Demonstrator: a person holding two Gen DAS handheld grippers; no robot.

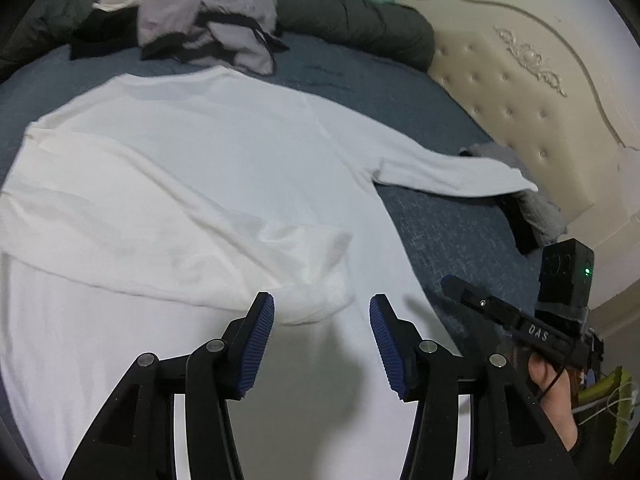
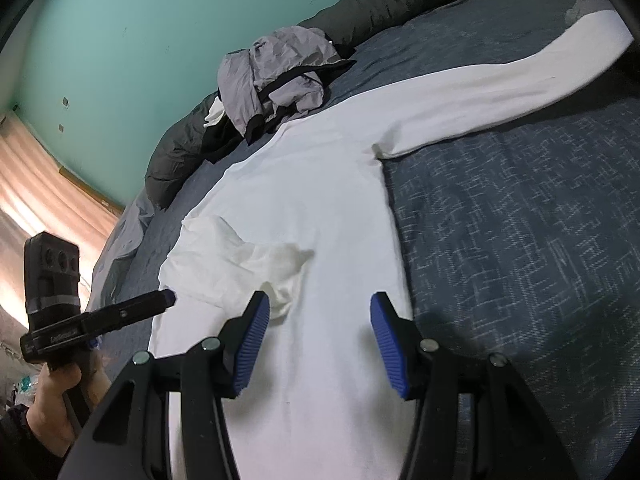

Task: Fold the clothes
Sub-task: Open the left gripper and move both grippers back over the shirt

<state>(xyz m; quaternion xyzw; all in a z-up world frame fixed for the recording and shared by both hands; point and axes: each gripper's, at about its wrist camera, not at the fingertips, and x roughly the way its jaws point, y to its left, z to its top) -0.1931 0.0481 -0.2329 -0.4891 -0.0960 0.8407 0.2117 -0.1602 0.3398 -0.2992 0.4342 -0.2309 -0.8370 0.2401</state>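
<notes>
A white long-sleeved shirt [image 1: 200,152] [image 2: 320,192] lies spread flat on the blue bed [image 1: 444,224] [image 2: 520,220]. One sleeve [image 1: 180,240] [image 2: 240,260] is folded across the body, and its cuff ends just ahead of my left gripper [image 1: 322,308]. That gripper is open over the cloth, with nothing between its blue pads [image 1: 256,344]. The other sleeve [image 1: 452,172] [image 2: 480,92] stretches out towards the headboard. My right gripper [image 2: 320,304] hovers open over the shirt's lower body near its right edge, empty. Each gripper shows in the other's view [image 1: 452,282] [image 2: 168,298], held by a hand.
A crumpled grey and black garment pile [image 1: 208,16] [image 2: 276,76] sits beyond the shirt's collar. A rolled dark green duvet [image 1: 360,20] [image 2: 384,4] lines the far edge. A cream tufted headboard [image 1: 520,92] stands at right, with grey fuzzy cloth [image 1: 536,208] at its foot.
</notes>
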